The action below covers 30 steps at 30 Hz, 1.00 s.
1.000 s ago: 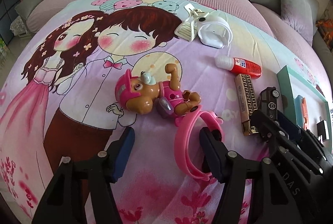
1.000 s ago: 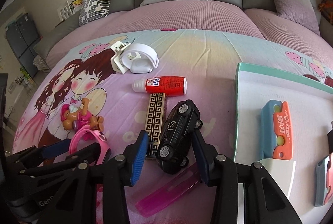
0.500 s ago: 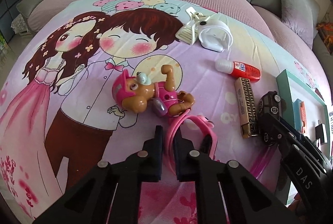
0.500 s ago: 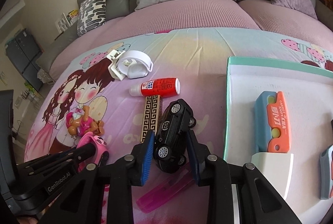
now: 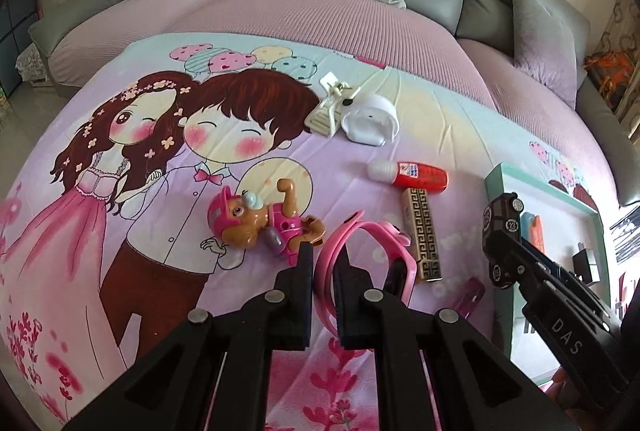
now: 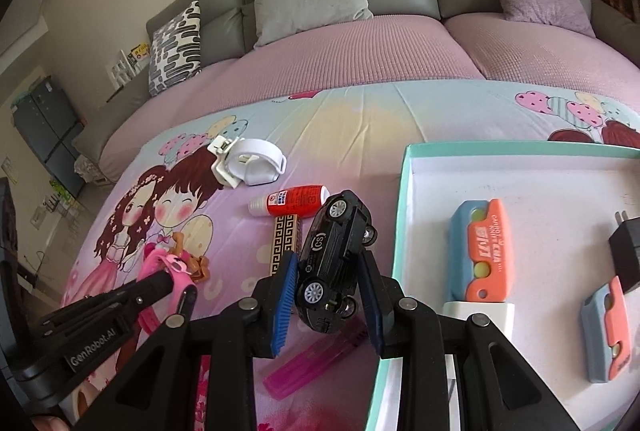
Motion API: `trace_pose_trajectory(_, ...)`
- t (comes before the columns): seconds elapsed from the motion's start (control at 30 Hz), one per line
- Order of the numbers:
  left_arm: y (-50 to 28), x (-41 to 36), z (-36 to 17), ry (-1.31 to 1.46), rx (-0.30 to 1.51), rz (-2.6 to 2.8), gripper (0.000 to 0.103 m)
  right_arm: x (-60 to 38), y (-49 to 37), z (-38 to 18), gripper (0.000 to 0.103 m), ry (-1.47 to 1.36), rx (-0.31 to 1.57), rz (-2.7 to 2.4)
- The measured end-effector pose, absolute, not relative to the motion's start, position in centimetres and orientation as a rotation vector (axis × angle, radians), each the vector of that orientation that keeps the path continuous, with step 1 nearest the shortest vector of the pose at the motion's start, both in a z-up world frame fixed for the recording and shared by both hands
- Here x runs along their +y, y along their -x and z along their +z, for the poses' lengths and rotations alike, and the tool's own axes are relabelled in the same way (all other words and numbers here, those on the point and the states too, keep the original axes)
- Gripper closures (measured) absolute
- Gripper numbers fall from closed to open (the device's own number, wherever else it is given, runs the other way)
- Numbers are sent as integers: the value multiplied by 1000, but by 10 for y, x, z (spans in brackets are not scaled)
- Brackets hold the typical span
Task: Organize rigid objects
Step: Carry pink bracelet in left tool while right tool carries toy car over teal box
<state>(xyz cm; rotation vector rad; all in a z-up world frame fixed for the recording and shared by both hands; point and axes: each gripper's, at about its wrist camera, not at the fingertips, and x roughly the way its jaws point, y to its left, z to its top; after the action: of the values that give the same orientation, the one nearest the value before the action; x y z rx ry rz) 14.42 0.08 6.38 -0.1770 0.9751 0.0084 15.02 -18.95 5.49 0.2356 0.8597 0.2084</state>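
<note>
My left gripper (image 5: 325, 265) is shut on the strap of a pink watch (image 5: 376, 231), which is raised slightly off the cartoon bedspread. In the right wrist view the same watch (image 6: 170, 267) shows at the left, pinched in that gripper. My right gripper (image 6: 328, 271) is shut on a black toy car (image 6: 340, 231), blue pads pressed on its sides, nose tilted up above the bedspread. The car (image 5: 500, 223) also shows at the right of the left wrist view, next to the teal-rimmed white tray (image 6: 404, 191).
On the bedspread lie a toy dog (image 5: 256, 219), a red glue bottle (image 5: 416, 175), a gold patterned bar (image 5: 422, 231), a white clip holder (image 5: 368, 119) and a pink clear stick (image 6: 316, 359). The tray holds two blue-orange cutters (image 6: 484, 251), a black plug (image 6: 626, 247) and a white block (image 6: 476, 315).
The left jaws closed from wide open onto the pink strap, then rose with it. The right jaws tightened on the black car and lifted it, tilting it toward the tray.
</note>
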Motion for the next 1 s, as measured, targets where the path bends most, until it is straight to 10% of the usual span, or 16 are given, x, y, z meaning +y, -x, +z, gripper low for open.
trace_pose_trajectory(1.0,-140,-150,96,85,852,-219,94,-334,-113,90,70,-286,793,-69)
